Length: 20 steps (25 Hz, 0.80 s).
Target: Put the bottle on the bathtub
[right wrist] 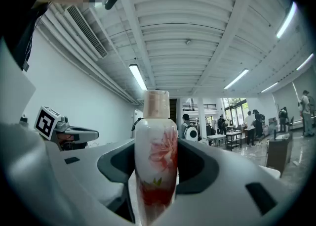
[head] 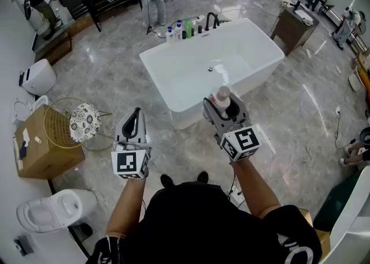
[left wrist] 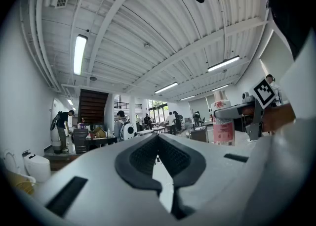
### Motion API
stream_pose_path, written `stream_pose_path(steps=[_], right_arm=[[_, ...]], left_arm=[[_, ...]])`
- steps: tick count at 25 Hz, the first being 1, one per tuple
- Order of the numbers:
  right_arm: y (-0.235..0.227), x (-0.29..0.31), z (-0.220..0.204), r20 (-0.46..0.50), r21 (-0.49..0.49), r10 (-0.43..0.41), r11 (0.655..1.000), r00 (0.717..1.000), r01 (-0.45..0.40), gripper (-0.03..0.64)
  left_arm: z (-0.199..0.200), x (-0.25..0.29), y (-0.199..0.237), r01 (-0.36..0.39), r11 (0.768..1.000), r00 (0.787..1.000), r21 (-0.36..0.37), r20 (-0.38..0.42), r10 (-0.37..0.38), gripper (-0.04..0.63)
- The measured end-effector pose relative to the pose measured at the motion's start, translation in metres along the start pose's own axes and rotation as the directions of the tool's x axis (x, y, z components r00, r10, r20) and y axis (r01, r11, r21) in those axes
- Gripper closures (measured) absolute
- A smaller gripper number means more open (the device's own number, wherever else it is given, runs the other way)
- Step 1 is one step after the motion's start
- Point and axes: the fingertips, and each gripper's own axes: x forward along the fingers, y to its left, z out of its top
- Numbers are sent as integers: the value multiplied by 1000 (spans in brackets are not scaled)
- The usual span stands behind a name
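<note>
Head view shows the person standing on a grey marble floor (head: 115, 84), with both arms stretched forward and one gripper in each hand. The right gripper (head: 222, 107) is clamped on a white bottle with a pink flower print and a pale cap (head: 223, 98). The bottle stands upright between the two jaws. In this view it appears just at the near edge of the white freestanding bathtub (head: 179, 72), but it is carried by the gripper and does not rest on the tub.

In the right gripper view the right gripper (right wrist: 155, 170) has its dark pads pressed on both sides of the bottle (right wrist: 155, 156), and the cap rises above the jaws.

The left gripper (head: 136, 114) is beside the right one, apart from it, and over the floor. In the left gripper view the left gripper (left wrist: 158, 138) has its jaws together, the tips touching, with nothing between them. The bottle (left wrist: 223, 123) is also visible there, at the right side.

At the far end of the bathtub there is a black curved faucet (head: 211, 20), and a small group of upright bottles (head: 184, 29) is just beside it. To the left on the floor stand a gold wire basket (head: 60, 124), a brown cardboard box (head: 40, 141) and a white toilet (head: 55, 208).
</note>
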Motion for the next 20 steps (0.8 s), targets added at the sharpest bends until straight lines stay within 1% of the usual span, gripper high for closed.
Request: stream_pose_path(steps=[8,12,15,20], right_arm=[[2,3,-3,-10,4,3,1000,1000,-3,387],[2,1,-5,-2,39,35,999,999,-35,388],[7,4,-11,-11,39,54,998,998,-53,390],[14,20,-29,-35,57,83,995,996,-81,390]], left_arm=[[-1,0,5,-1,1000,1000,-3,-7,1,586],[-4,-1,1,-3,1000,1000,-2,-18,3,586],[-10,-5,3,-10,1000,1000,-4,-27,10,586],[-25,-11,17,-30,1000,999,1,-33,30,586]])
